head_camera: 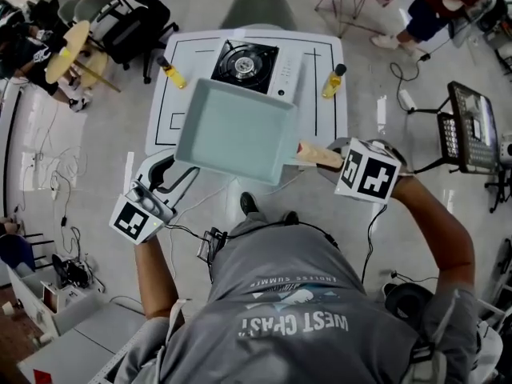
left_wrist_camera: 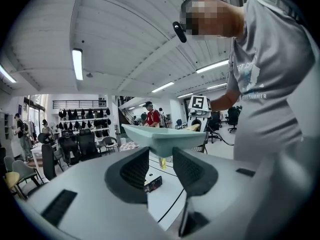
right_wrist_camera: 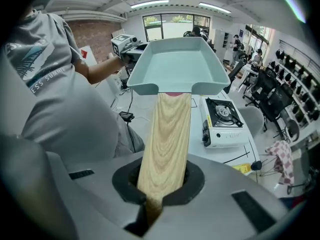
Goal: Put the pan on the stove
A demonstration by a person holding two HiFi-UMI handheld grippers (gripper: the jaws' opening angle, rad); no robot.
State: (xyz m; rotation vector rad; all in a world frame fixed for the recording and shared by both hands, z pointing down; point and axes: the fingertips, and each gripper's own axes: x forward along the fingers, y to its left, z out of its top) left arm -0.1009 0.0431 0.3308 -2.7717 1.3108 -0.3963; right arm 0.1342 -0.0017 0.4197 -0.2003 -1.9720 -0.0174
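Observation:
A pale green rectangular pan [head_camera: 232, 130] hangs in the air over the near part of the white table [head_camera: 320, 114], just short of the portable gas stove [head_camera: 250, 65]. My right gripper [head_camera: 340, 160] is shut on the pan's wooden handle [head_camera: 318, 155]. In the right gripper view the handle [right_wrist_camera: 167, 134] runs out from between the jaws of the gripper [right_wrist_camera: 162, 181] to the pan [right_wrist_camera: 175, 66], with the stove [right_wrist_camera: 222, 114] beyond to the right. My left gripper [head_camera: 172, 173] sits by the pan's near left corner. Its jaws [left_wrist_camera: 161, 166] stand open, with the pan [left_wrist_camera: 162, 136] ahead and slightly above them.
Two yellow bottles with black caps stand on the table, one left of the stove [head_camera: 170, 74] and one right [head_camera: 334, 81]. A chair [head_camera: 258, 8] stands behind the table. A monitor on a stand [head_camera: 472, 126] is at the right, and cables lie on the floor.

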